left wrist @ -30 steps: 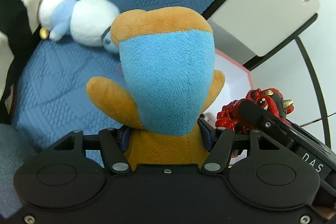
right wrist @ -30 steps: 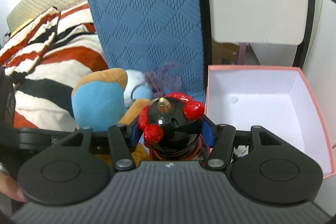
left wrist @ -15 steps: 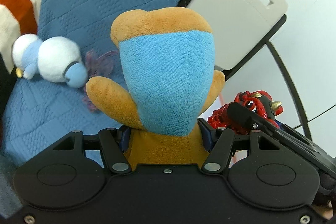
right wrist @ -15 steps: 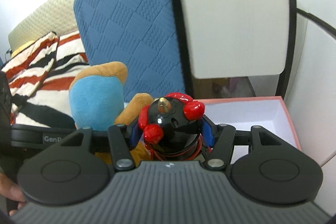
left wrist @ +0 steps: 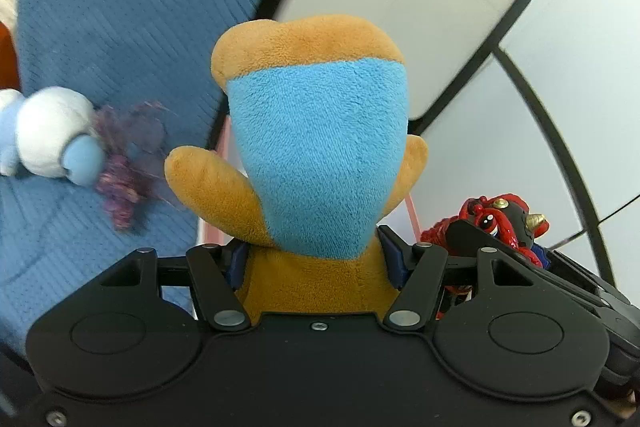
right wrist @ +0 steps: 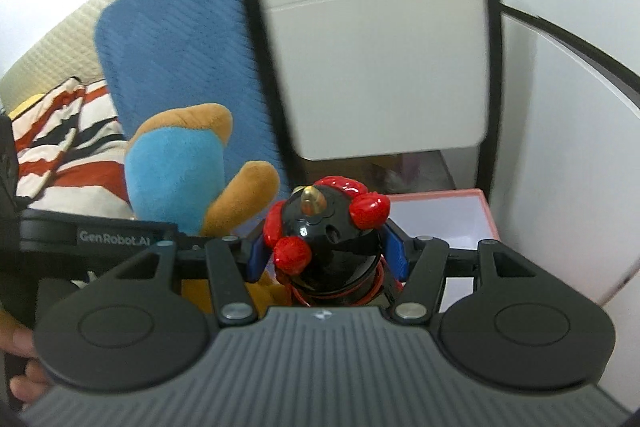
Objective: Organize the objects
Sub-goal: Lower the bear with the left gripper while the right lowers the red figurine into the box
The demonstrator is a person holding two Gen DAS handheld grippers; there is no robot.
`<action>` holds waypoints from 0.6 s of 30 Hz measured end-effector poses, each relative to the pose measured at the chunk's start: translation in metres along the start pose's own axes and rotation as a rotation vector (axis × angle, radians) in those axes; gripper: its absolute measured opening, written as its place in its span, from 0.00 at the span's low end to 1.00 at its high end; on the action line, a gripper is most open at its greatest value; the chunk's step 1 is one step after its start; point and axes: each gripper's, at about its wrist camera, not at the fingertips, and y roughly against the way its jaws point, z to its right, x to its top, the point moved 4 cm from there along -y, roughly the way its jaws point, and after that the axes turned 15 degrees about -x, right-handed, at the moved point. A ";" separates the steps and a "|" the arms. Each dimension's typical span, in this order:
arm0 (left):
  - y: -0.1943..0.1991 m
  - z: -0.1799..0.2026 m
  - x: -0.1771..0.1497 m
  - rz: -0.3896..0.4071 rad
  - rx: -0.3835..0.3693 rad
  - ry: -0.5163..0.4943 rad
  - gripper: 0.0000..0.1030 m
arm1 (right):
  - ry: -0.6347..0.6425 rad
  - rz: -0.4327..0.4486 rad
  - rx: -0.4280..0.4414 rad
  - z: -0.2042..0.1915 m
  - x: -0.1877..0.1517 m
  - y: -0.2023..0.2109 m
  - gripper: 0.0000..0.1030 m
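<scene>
You are gripping the orange-and-blue plush toy (left wrist: 320,163) in your left gripper (left wrist: 316,259), pads pressing its body, head rising upright above the jaws. Your right gripper (right wrist: 326,255) is clenching the black-and-red figurine (right wrist: 326,227), its gold horn pointing up.

Only your left view is showing the white-and-blue plush (left wrist: 48,143) and the purple tuft (left wrist: 128,163) lying touching on the blue quilted cushion (left wrist: 120,7), near its right edge.

Only your right view is showing the pink box (right wrist: 486,223) open, white inside, below the beige chair back (right wrist: 380,47), plus the striped blanket (right wrist: 72,147) and your fingers (right wrist: 24,383).
</scene>
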 end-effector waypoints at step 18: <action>-0.153 -0.027 -0.042 -0.231 0.053 0.095 0.59 | -0.027 -0.255 -0.084 0.076 -0.081 -0.124 0.58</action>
